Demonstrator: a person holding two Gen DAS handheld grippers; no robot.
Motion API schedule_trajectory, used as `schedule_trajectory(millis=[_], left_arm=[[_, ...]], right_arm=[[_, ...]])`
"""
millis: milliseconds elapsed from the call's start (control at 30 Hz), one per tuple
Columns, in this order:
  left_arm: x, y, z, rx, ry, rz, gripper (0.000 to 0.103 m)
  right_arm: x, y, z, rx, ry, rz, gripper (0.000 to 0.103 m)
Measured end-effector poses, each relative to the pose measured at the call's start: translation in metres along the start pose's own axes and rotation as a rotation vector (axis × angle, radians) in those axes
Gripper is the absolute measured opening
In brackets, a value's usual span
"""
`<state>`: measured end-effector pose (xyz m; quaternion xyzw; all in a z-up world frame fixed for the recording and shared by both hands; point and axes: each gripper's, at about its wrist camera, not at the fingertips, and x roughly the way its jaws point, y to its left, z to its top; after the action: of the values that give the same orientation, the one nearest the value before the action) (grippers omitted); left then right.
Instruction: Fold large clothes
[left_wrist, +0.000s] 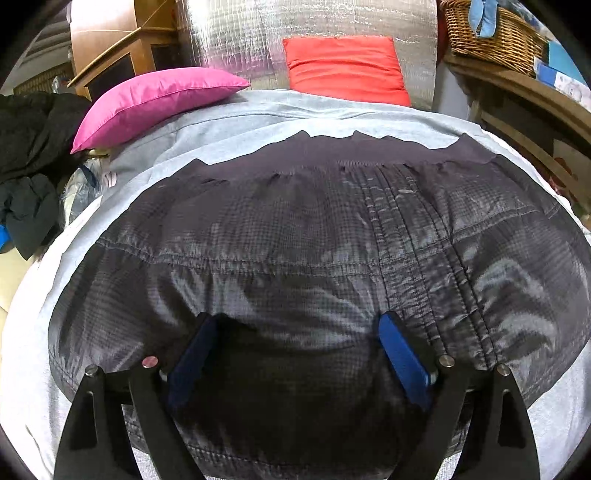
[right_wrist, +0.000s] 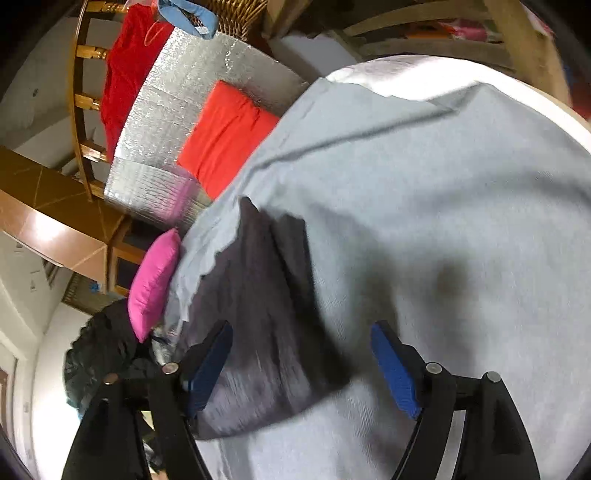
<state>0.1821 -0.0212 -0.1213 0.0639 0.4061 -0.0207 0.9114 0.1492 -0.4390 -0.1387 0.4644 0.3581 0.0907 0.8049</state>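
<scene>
A dark grey quilted jacket (left_wrist: 314, 236) lies flat on a light grey sheet (left_wrist: 229, 125), its ribbed hem at the far edge. My left gripper (left_wrist: 295, 332) is open, its blue pads (left_wrist: 402, 354) spread just above the jacket's near part. In the right wrist view the jacket (right_wrist: 266, 295) shows at the left, blurred, on the sheet (right_wrist: 443, 206). My right gripper (right_wrist: 301, 354) is open and empty, over the jacket's edge where it meets the sheet.
A pink pillow (left_wrist: 147, 103) and a red cushion (left_wrist: 343, 66) lie at the far side against a silver foil panel (left_wrist: 295, 26). Black clothes (left_wrist: 29, 147) are heaped at the left. A wicker basket (left_wrist: 491, 33) stands on a wooden shelf at the right.
</scene>
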Motion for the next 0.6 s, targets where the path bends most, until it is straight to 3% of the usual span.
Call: schedule_trajectory(millis=[100, 200, 300, 333, 367, 400, 467, 600], left_arm=[[0.000, -0.001, -0.001, 0.010, 0.000, 0.001, 0.092], [0.002, -0.001, 0.000, 0.015, -0.006, -0.002, 0.092], [0.003, -0.001, 0.000, 0.019, -0.017, 0.003, 0.093], [0.003, 0.000, -0.001, 0.020, -0.019, 0.002, 0.093], [0.003, 0.000, -0.001, 0.020, -0.020, 0.000, 0.093], [0.003, 0.000, -0.001, 0.020, -0.020, -0.003, 0.093], [0.003, 0.000, -0.001, 0.020, -0.021, -0.007, 0.093], [0.006, 0.000, 0.000, 0.022, -0.017, -0.005, 0.093]], right_arm=[[0.042, 0.000, 0.040, -0.005, 0.109, 0.029, 0.080], [0.089, 0.010, 0.065, -0.068, 0.219, -0.032, 0.080], [0.125, 0.029, 0.070, -0.152, 0.294, -0.073, 0.079], [0.135, 0.038, 0.069, -0.197, 0.309, -0.092, 0.070], [0.141, 0.044, 0.067, -0.222, 0.324, -0.103, 0.037], [0.145, 0.054, 0.064, -0.263, 0.324, -0.137, 0.028], [0.141, 0.072, 0.057, -0.355, 0.283, -0.215, 0.018], [0.152, 0.062, 0.044, -0.371, 0.277, -0.341, 0.020]])
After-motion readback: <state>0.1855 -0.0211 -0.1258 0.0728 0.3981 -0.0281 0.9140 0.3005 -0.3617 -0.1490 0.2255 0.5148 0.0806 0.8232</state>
